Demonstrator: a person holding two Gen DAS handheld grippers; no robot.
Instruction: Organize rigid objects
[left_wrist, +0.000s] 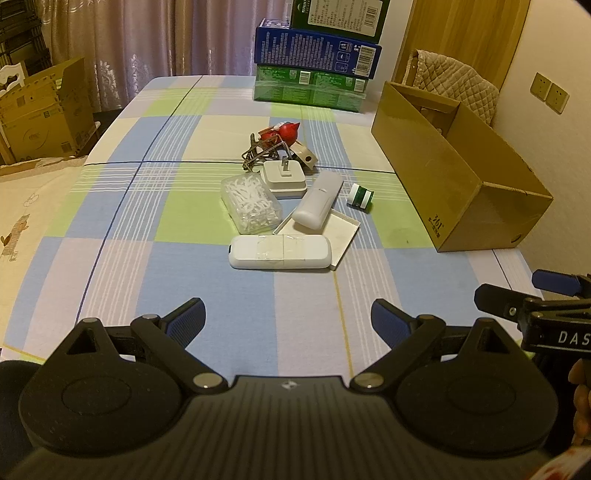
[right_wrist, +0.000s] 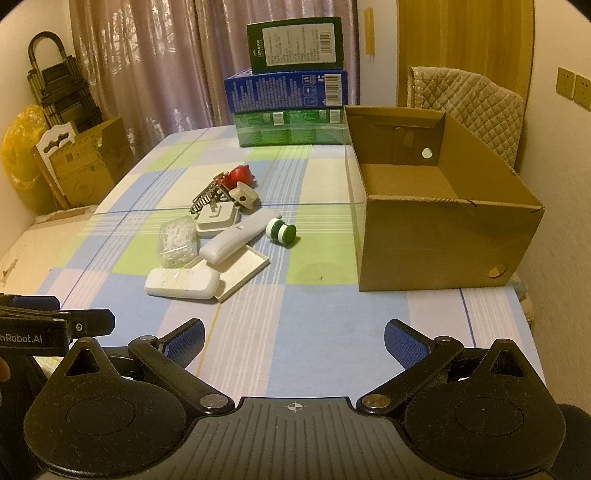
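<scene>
A heap of small objects lies mid-table on the checked cloth: a white flat case (left_wrist: 279, 252) (right_wrist: 181, 283) nearest, a shallow white lid (left_wrist: 332, 232) (right_wrist: 242, 271), a grey case (left_wrist: 318, 201) (right_wrist: 236, 240), a clear box of white picks (left_wrist: 250, 203) (right_wrist: 177, 242), a white plug adapter (left_wrist: 283, 176) (right_wrist: 216, 218), a green-and-white jar (left_wrist: 360, 197) (right_wrist: 280, 230), a metal clip (left_wrist: 258, 153) and a red figure (left_wrist: 284, 130) (right_wrist: 240, 174). My left gripper (left_wrist: 288, 323) is open, short of the heap. My right gripper (right_wrist: 294, 341) is open too, holding nothing. An open cardboard box (left_wrist: 454, 177) (right_wrist: 436, 236) stands to the right.
Stacked green and blue cartons (left_wrist: 314, 62) (right_wrist: 290, 99) stand at the table's far end. A quilted chair back (right_wrist: 465, 103) rises behind the cardboard box. Another carton (left_wrist: 40, 114) sits on the floor at left. The table's right edge runs close beside the box.
</scene>
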